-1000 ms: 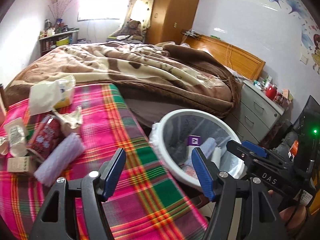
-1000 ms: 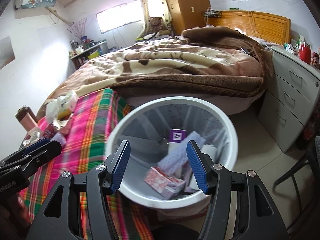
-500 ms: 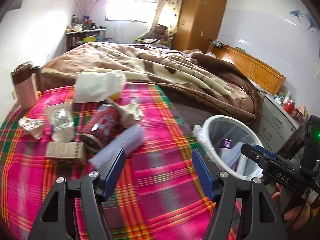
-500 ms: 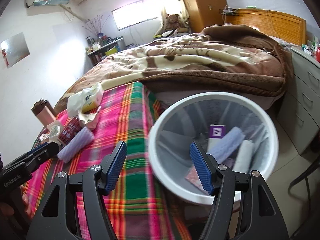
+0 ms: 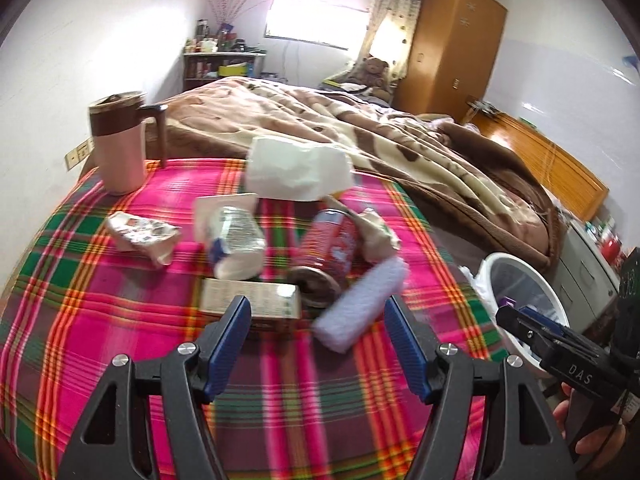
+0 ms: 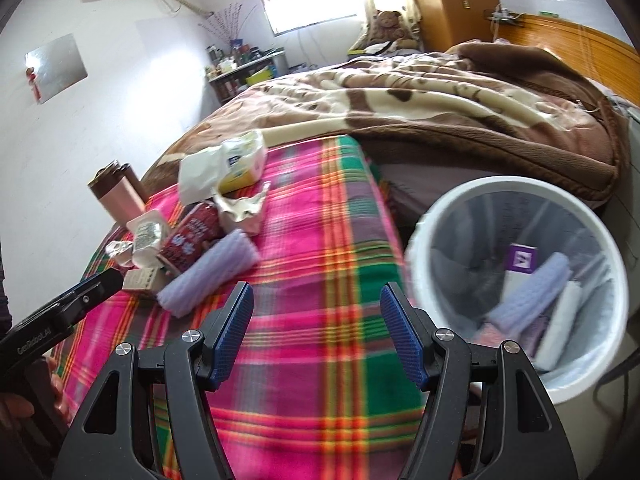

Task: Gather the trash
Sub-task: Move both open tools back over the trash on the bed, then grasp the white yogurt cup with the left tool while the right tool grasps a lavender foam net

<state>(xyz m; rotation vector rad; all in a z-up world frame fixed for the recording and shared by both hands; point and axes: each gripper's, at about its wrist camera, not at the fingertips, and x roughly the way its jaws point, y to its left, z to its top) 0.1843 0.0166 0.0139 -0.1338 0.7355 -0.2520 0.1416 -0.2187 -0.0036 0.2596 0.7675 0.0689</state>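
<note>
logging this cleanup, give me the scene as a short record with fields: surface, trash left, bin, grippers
surface: plaid blanket on the bed
trash left: red can, lavender foam sleeve, small carton, crumpled wrappers, tissue pack
bin: white wastebasket beside the bed, already holding trash
not trash: pink mug
grippers: left gripper open, empty; right gripper open, empty

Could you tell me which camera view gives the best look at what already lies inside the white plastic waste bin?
The right wrist view: the white plastic waste bin fills its right side, mouth open toward the camera, showing a purple-labelled box and a lilac foam roll. The left wrist view shows only part of the rim, behind the right gripper.
</note>
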